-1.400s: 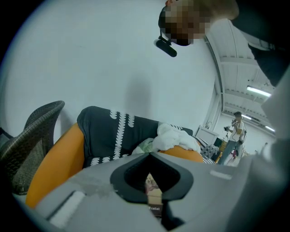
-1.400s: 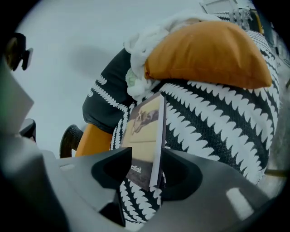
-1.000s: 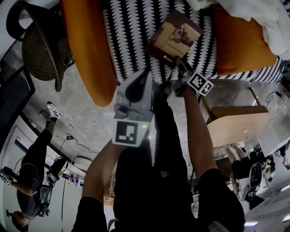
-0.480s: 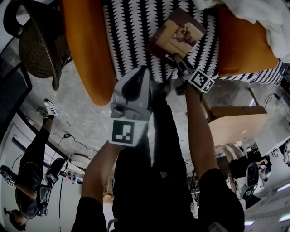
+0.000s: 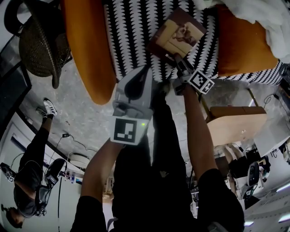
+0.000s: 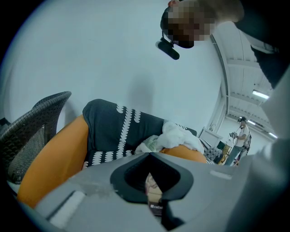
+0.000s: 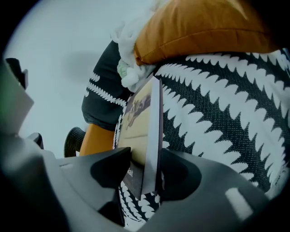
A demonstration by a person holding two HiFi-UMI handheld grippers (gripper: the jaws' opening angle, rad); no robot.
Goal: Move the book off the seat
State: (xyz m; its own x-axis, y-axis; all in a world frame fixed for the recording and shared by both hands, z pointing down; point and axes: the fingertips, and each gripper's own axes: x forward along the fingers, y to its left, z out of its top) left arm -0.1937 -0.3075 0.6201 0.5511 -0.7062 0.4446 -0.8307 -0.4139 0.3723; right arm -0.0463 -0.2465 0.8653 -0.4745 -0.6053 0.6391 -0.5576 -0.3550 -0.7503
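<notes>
A brown book (image 5: 179, 35) with a tan picture on its cover lies on the black-and-white patterned seat (image 5: 136, 36) of an armchair. My right gripper (image 5: 176, 58) is at the book's near corner. In the right gripper view the book (image 7: 147, 113) stands edge-on between the two jaws, which have just been closing and now touch both its faces. My right gripper (image 7: 145, 156) is shut on it. My left gripper (image 5: 144, 70) hangs short of the seat's front edge, shut and empty. Through the left gripper (image 6: 149, 156) a strip of the book shows.
Orange armrest (image 5: 86, 45) bounds the seat on the left, an orange cushion (image 5: 240, 41) on the right, with white cloth (image 5: 267, 13) bunched behind it. A dark wicker chair (image 5: 41, 45) stands far left. A wooden box (image 5: 235, 122) sits on the floor right. Another person (image 5: 36, 167) stands lower left.
</notes>
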